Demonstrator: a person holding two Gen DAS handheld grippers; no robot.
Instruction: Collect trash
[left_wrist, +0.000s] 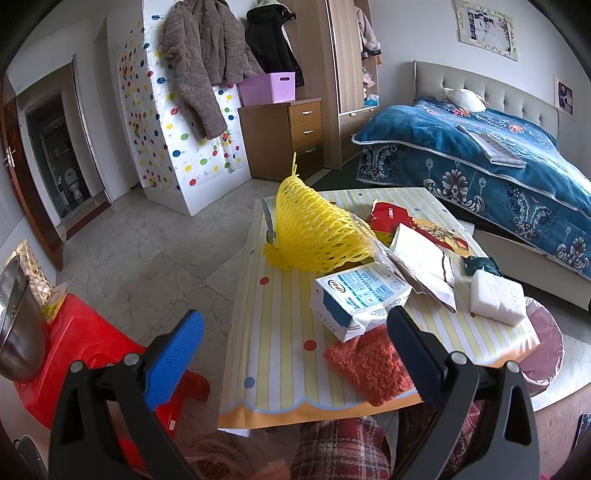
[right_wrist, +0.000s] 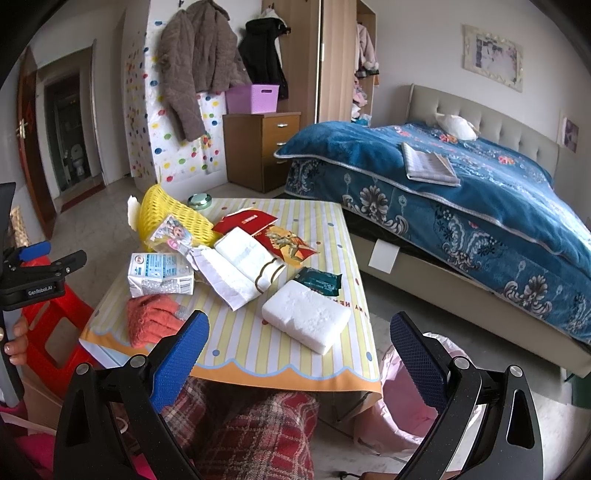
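Observation:
A small striped table (left_wrist: 280, 325) (right_wrist: 258, 343) holds trash: a yellow foam net (left_wrist: 314, 229) (right_wrist: 173, 214), a blue-white milk carton (left_wrist: 358, 299) (right_wrist: 160, 275), an orange-red cloth (left_wrist: 373, 363) (right_wrist: 151, 319), white paper packaging (left_wrist: 421, 254) (right_wrist: 240, 266), red wrappers (left_wrist: 391, 218) (right_wrist: 273, 232), a green packet (right_wrist: 319, 280) and a white foam block (left_wrist: 496, 297) (right_wrist: 306, 319). My left gripper (left_wrist: 295, 350) is open and empty above the table's near edge, by the cloth and carton. My right gripper (right_wrist: 299, 350) is open and empty, near the foam block.
A pink-lined trash bin (right_wrist: 413, 398) (left_wrist: 543, 339) stands on the floor right of the table. A red stool (left_wrist: 85, 354) with a metal pot (left_wrist: 18, 325) is to the left. A bed (right_wrist: 461, 192) with a blue blanket is to the right.

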